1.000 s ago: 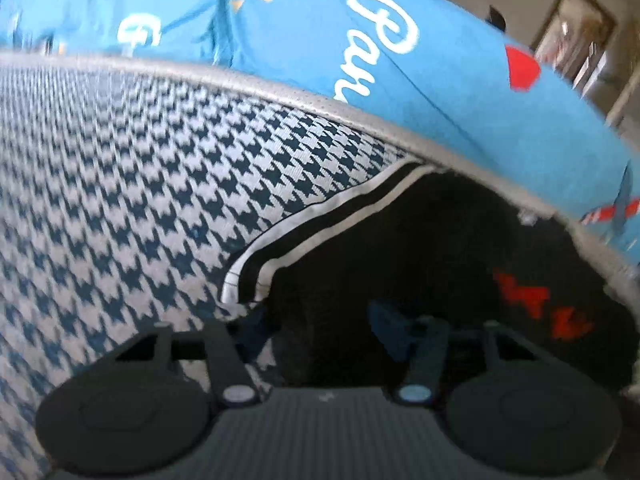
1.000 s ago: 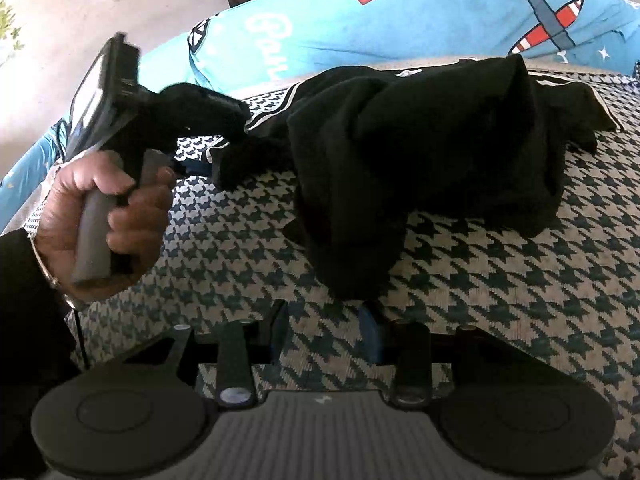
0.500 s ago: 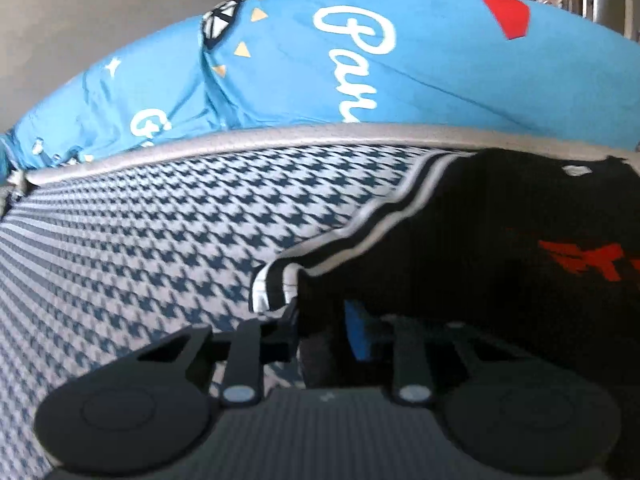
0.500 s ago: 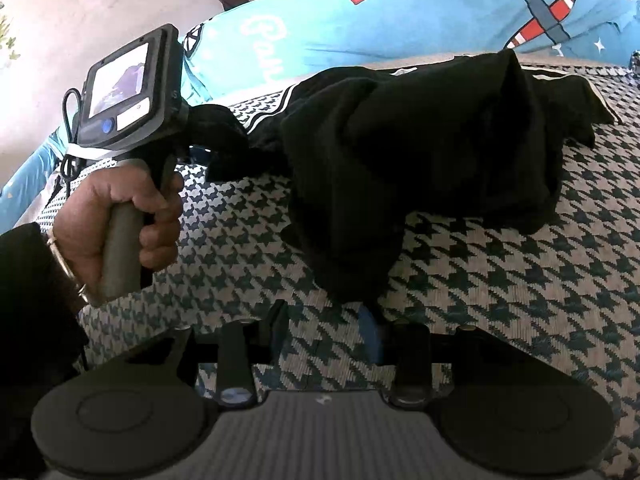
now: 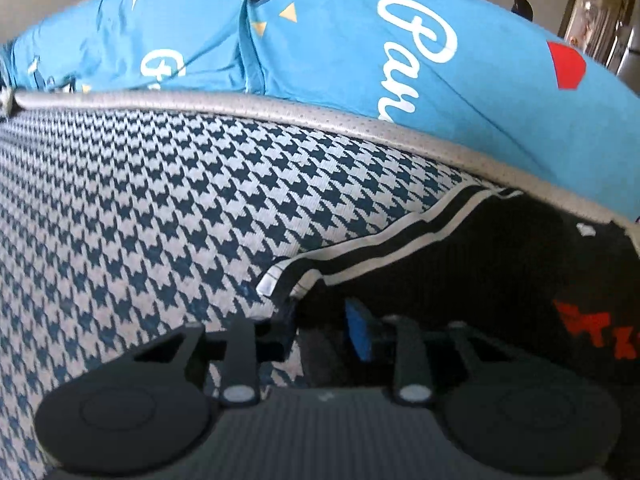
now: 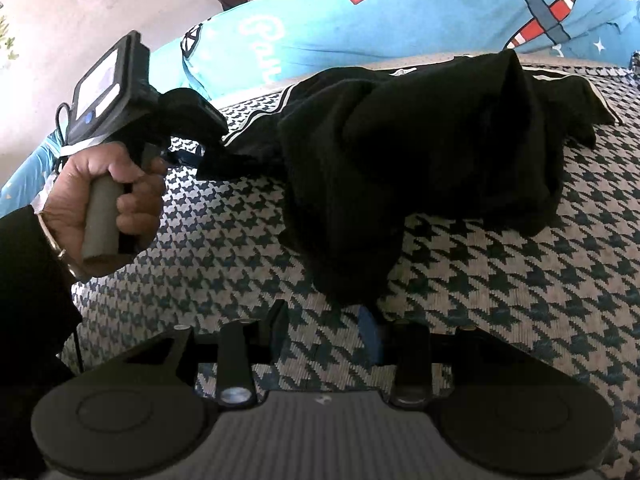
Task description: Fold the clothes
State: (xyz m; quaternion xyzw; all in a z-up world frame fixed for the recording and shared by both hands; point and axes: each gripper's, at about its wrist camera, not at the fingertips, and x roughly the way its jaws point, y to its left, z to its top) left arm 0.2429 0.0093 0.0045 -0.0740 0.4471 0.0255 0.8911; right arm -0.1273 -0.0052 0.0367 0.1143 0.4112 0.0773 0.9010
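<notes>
A black garment (image 6: 420, 152) lies crumpled on the houndstooth cover (image 6: 520, 300), one flap hanging toward me. Its white-striped hem (image 5: 360, 248) and red print (image 5: 592, 328) show in the left wrist view. My left gripper (image 5: 320, 320) has its fingers drawn in on a dark fold of the garment (image 5: 480, 272) just under the hem corner. In the right wrist view a hand (image 6: 104, 200) holds that left gripper (image 6: 204, 156) at the garment's left edge. My right gripper (image 6: 322, 332) is open, low over the cover, with the hanging flap just ahead of its blue-padded finger.
A long blue printed cushion (image 5: 360, 80) runs along the far side behind a grey piped edge (image 5: 280, 112); the same blue cushion (image 6: 400, 20) shows in the right wrist view. Bare houndstooth cover (image 5: 160, 200) spreads to the left. A dark sleeve (image 6: 24, 300) fills the lower left.
The left gripper's fingers closed from wide apart onto the garment's corner near the striped hem, and its view swung. The right gripper stayed almost still and open.
</notes>
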